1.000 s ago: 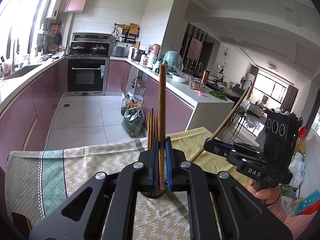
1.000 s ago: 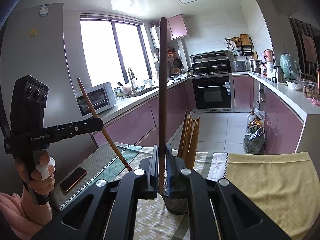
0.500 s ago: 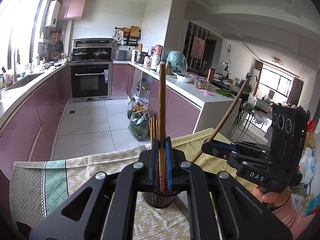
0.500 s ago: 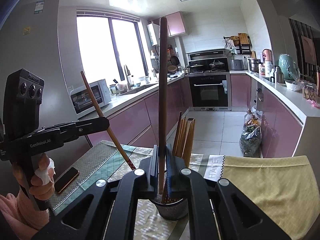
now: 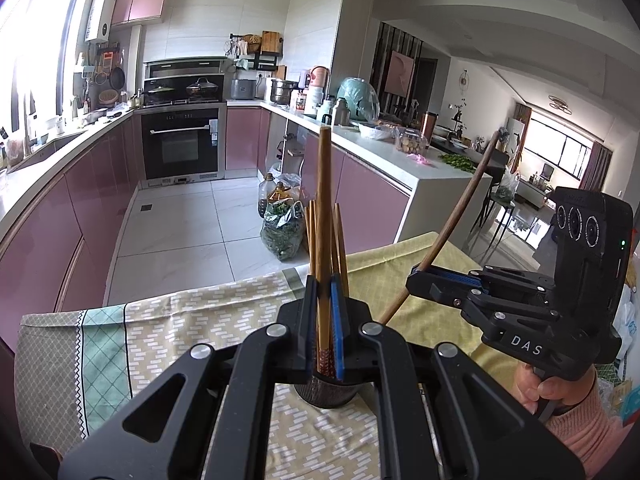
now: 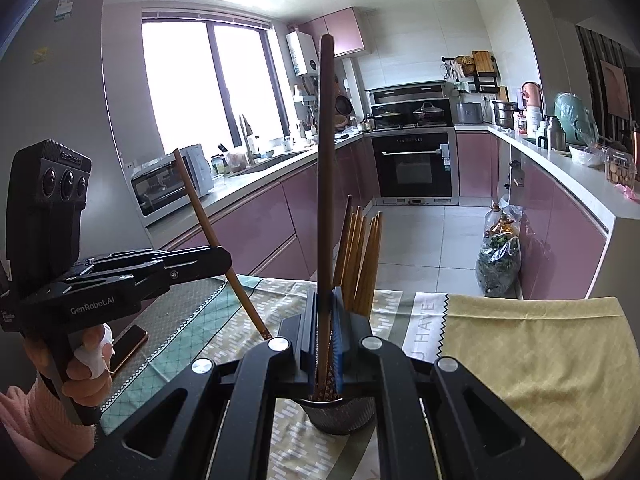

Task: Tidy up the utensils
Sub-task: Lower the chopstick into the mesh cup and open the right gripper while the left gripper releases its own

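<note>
My left gripper [image 5: 323, 285] is shut on a light brown chopstick [image 5: 323, 208] held nearly upright. Its patterned tip hangs just over a dark round holder [image 5: 326, 394] with several chopsticks [image 5: 341, 240] standing in it. My right gripper [image 6: 325, 296] is shut on a darker chopstick [image 6: 326, 168], its tip at the same holder [image 6: 340, 418]. Each view shows the other tool from the side: the right gripper [image 5: 416, 280] with its slanting dark chopstick [image 5: 460, 216], and the left gripper [image 6: 225, 258] with its slanting light chopstick [image 6: 204, 216]. Both come at the holder from opposite sides.
The holder stands on a table under a patterned tablecloth [image 5: 168, 320] and a yellow cloth [image 6: 540, 352]. A phone [image 6: 128, 344] lies near the left hand. Beyond the table's far edge are the kitchen floor, pink cabinets and a bag of greens [image 5: 282, 236].
Both grippers have come forward and slightly down toward the holder, which now shows under the jaws. The chopstick tips sit lower, at its mouth. Both grips are unchanged.
</note>
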`<action>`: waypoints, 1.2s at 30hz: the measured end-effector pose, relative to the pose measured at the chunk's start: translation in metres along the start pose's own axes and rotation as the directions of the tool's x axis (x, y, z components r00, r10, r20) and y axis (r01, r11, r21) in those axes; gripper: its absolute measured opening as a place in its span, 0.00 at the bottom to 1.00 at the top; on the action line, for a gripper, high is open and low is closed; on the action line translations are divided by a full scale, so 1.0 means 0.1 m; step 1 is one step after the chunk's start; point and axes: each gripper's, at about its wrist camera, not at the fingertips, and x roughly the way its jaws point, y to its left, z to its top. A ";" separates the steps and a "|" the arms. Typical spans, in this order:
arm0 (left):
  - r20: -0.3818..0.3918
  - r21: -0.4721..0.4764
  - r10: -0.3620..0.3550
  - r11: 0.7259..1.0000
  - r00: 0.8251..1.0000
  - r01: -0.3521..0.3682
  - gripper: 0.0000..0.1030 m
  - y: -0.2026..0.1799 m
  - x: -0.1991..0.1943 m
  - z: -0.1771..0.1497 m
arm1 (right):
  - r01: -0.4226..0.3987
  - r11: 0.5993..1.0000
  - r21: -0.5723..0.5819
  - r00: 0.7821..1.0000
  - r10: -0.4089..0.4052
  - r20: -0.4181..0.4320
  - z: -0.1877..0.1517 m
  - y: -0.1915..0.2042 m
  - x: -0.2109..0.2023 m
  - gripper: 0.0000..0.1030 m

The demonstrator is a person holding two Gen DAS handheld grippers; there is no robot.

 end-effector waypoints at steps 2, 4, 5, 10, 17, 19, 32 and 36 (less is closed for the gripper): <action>-0.009 0.002 0.000 1.000 1.000 0.000 0.07 -0.01 0.02 -0.02 | 0.003 1.000 0.001 1.000 -0.003 -0.007 -0.01 0.00 0.02 0.06; -0.015 0.005 0.002 1.000 1.000 -0.002 0.07 -0.01 0.05 -0.02 | 0.004 1.000 0.002 1.000 -0.004 -0.013 -0.02 -0.01 0.03 0.06; -0.019 0.006 0.002 1.000 1.000 -0.002 0.07 0.00 0.05 -0.03 | 0.005 1.000 0.002 1.000 -0.005 -0.016 -0.02 -0.01 0.04 0.06; -0.031 0.014 0.004 1.000 0.999 -0.003 0.07 -0.04 0.07 -0.03 | 0.006 1.000 0.005 1.000 -0.006 -0.028 -0.01 -0.02 0.07 0.06; -0.051 0.024 0.006 1.000 0.999 -0.005 0.07 -0.04 0.09 -0.05 | 0.010 1.000 0.011 0.999 -0.010 -0.049 -0.04 -0.04 0.12 0.06; -0.059 0.029 0.006 1.000 0.998 -0.004 0.07 -0.05 0.12 -0.05 | 0.011 1.000 0.011 0.998 -0.010 -0.056 -0.04 -0.04 0.15 0.06; -0.108 0.064 0.005 0.998 0.994 0.002 0.07 -0.10 0.23 -0.10 | 0.009 1.000 0.015 0.995 -0.007 -0.104 -0.10 -0.07 0.31 0.06; -0.121 0.076 0.017 0.997 0.992 -0.008 0.08 -0.11 0.29 -0.08 | 0.010 1.000 0.020 0.993 -0.008 -0.117 -0.11 -0.09 0.36 0.06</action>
